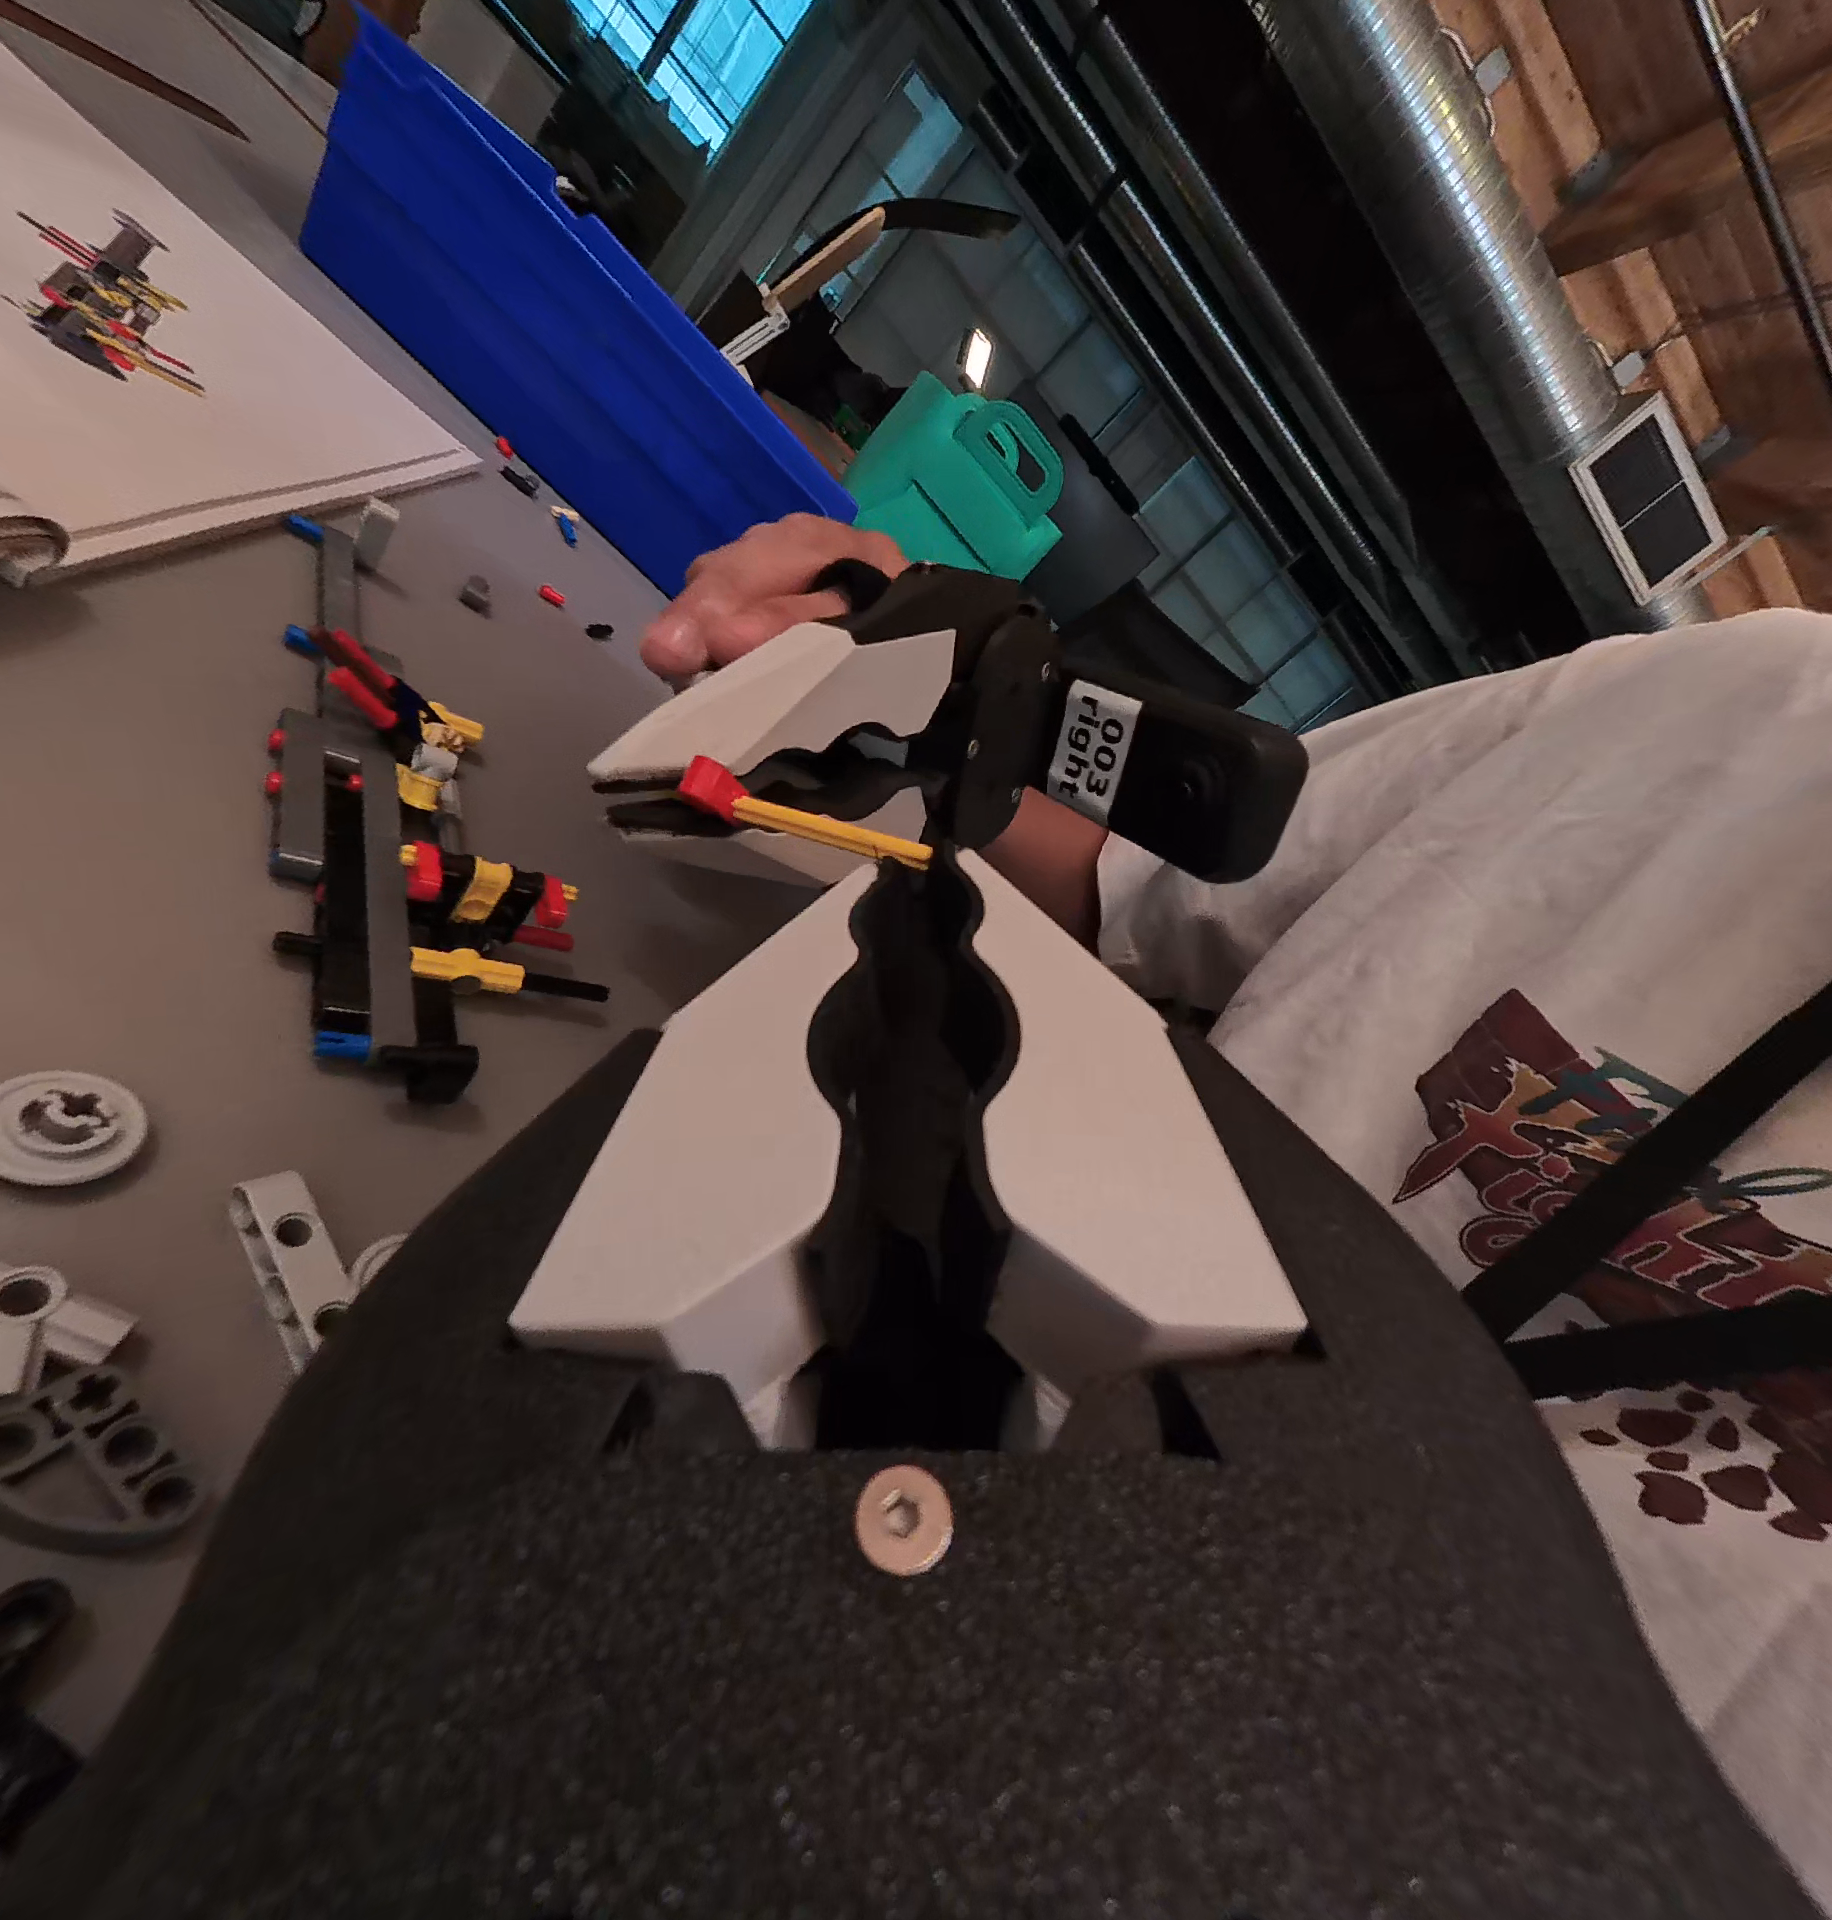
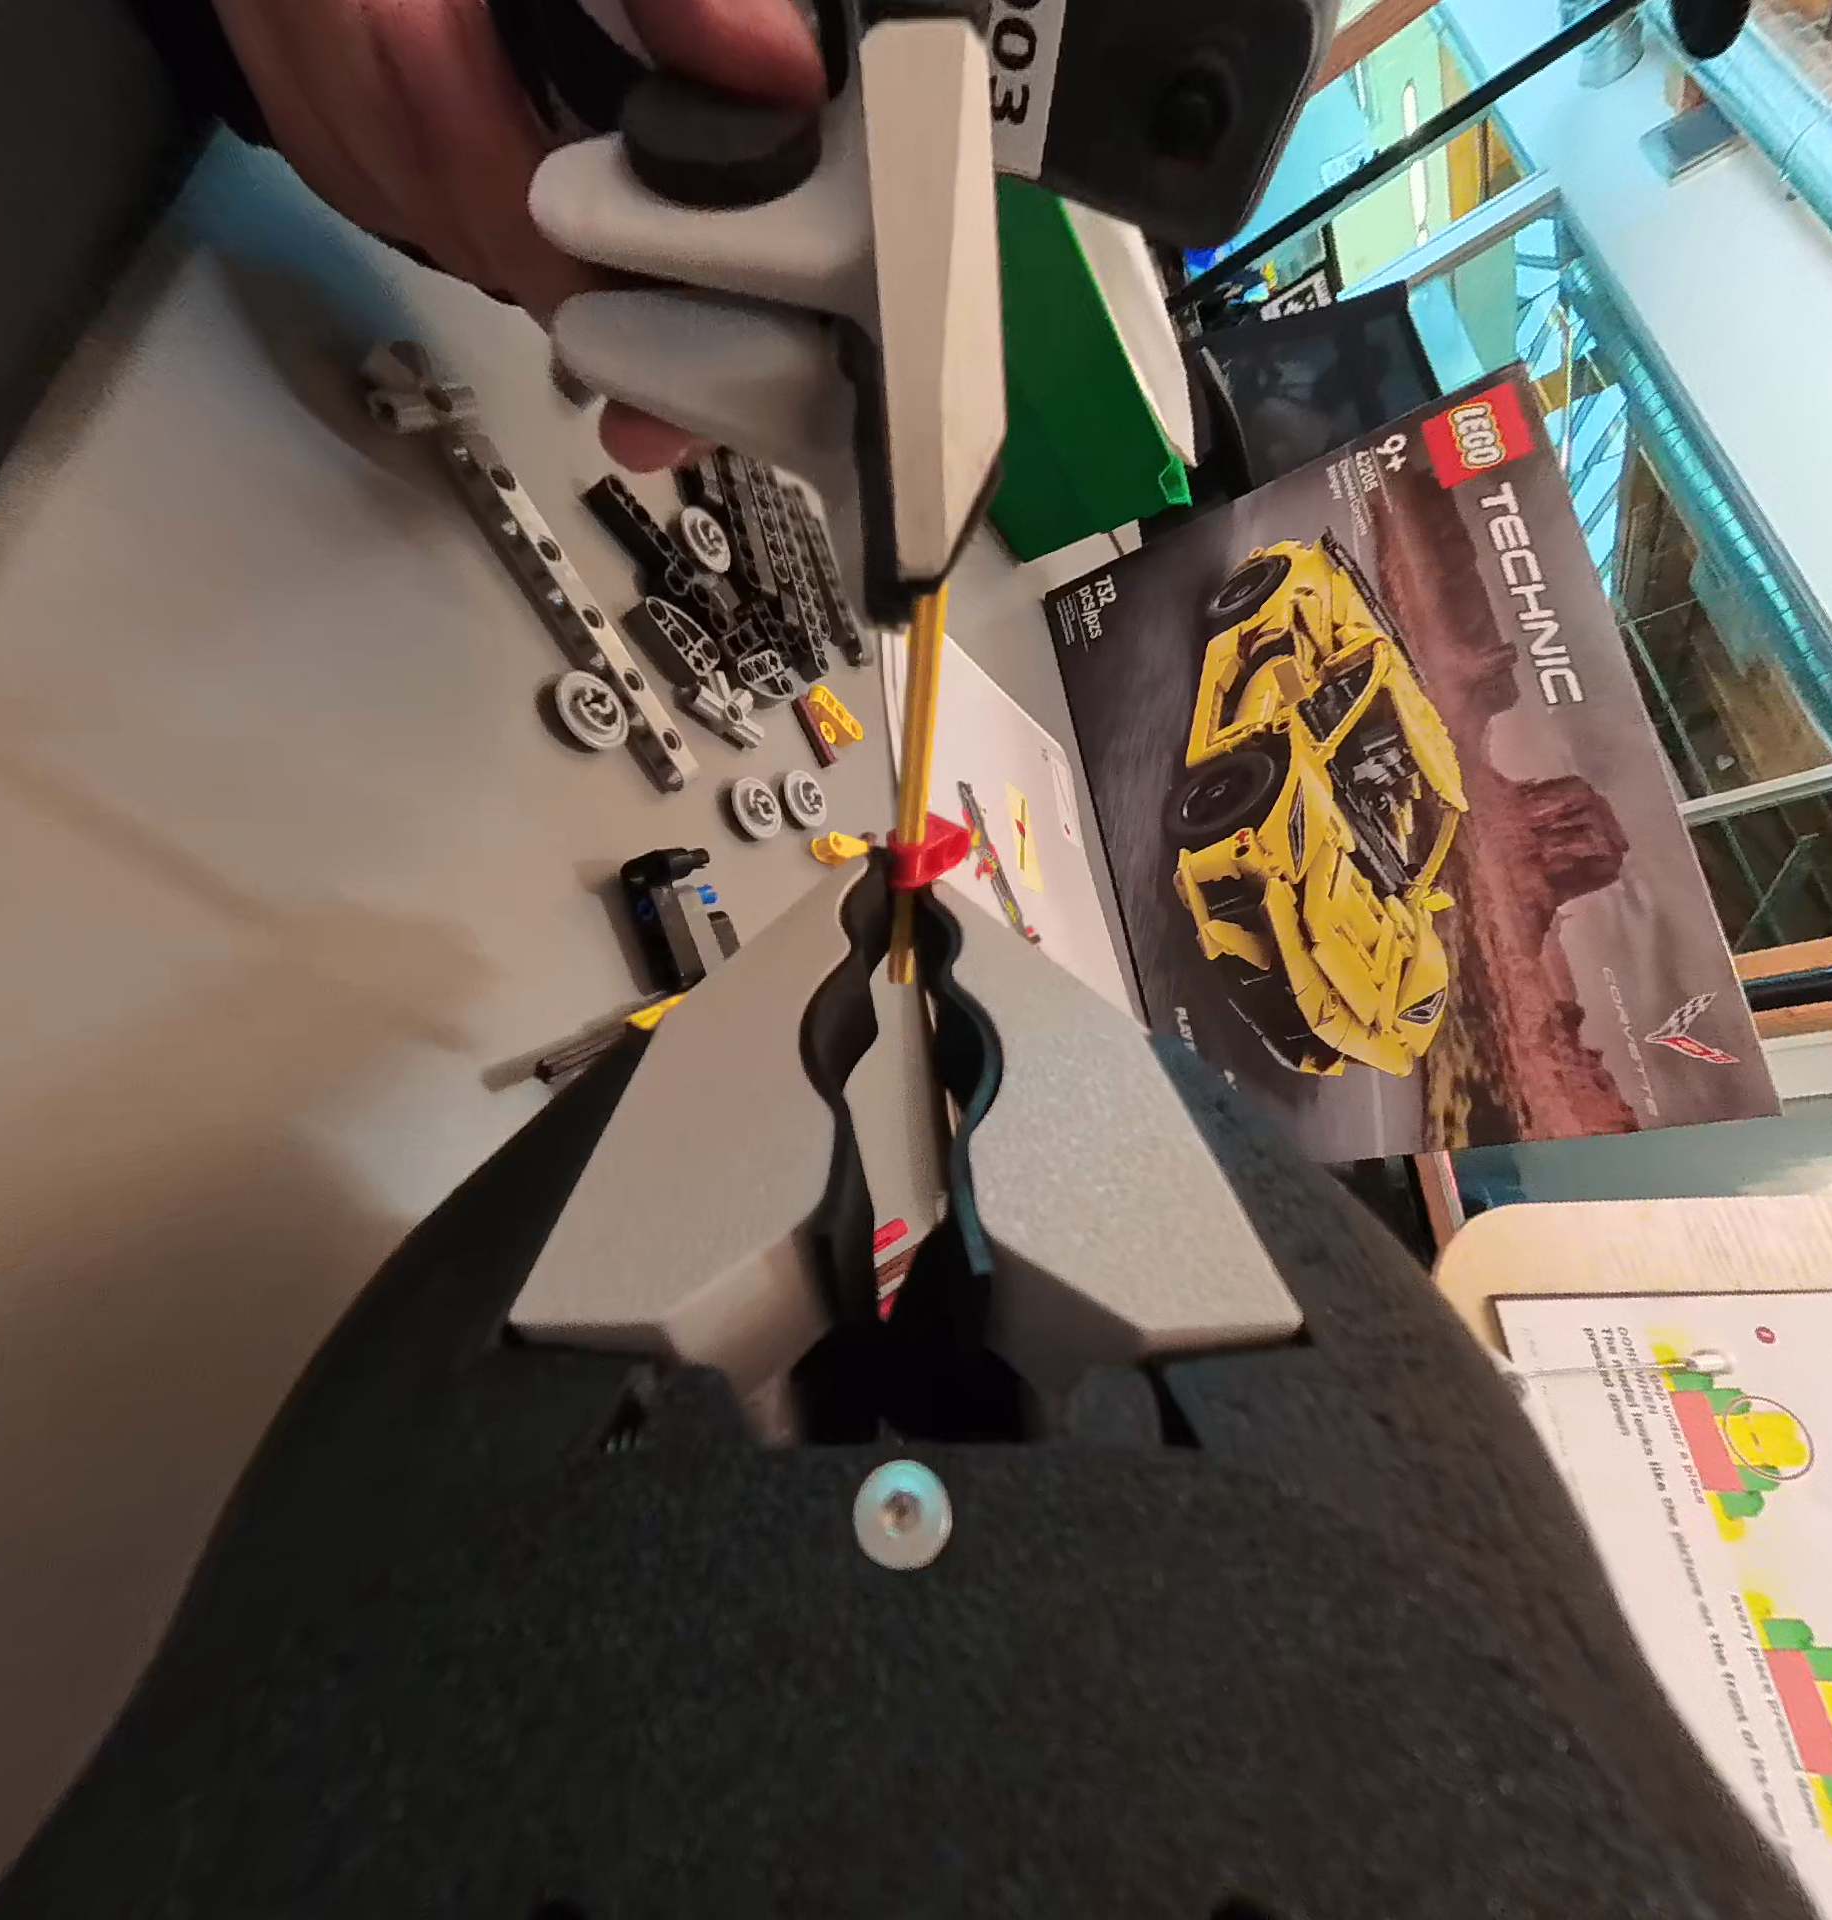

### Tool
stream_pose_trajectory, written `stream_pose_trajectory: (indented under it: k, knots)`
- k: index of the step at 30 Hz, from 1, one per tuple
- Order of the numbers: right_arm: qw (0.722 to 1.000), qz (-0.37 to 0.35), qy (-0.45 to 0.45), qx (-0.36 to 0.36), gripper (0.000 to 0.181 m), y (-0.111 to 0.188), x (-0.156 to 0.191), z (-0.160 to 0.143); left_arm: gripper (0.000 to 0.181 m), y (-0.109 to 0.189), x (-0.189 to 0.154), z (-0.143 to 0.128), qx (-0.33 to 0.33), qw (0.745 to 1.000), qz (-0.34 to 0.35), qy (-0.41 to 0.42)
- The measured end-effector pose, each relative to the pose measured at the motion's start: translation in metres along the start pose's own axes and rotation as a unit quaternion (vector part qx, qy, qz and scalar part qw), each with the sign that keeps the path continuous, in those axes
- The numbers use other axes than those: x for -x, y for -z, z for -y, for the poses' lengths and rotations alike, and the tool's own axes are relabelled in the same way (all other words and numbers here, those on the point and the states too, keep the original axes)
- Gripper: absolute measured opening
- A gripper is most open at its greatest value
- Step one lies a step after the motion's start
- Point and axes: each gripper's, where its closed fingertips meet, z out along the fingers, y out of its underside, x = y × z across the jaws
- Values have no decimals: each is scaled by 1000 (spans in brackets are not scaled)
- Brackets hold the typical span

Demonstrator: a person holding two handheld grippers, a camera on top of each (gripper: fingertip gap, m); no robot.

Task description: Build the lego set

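A thin yellow axle (image 1: 829, 831) with a red bush (image 1: 712, 787) on one end is held in the air between both grippers. My left gripper (image 1: 907, 873) is shut on the axle's bare end. My right gripper (image 1: 613, 796) is shut on the end with the red bush. In the right wrist view the axle (image 2: 920, 717) runs from my right gripper (image 2: 896, 883), with the bush (image 2: 927, 847) at its tips, up to the left gripper (image 2: 907, 603). A half-built assembly (image 1: 372, 883) of black, grey, yellow and red parts lies on the grey table (image 1: 112, 727).
An open instruction booklet (image 1: 164, 343) and a blue bin (image 1: 538, 291) lie beyond the assembly. Loose grey parts (image 1: 55, 1127) lie near my left gripper. A pile of black parts (image 2: 746, 582), a long grey beam (image 2: 559, 592), the set's box (image 2: 1390, 779) and a green bin (image 2: 1078, 395) show in the right wrist view. Tip to tip, the grippers are about 6 cm apart.
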Motion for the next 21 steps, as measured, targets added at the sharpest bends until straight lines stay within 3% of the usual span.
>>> stream_pose_trajectory:
  k: [21]
  knots:
    - [1000, 16, -20, 10, 2, -4, 7, -2, 3, -2, 8, -3, 10, 1000, 24, 1]
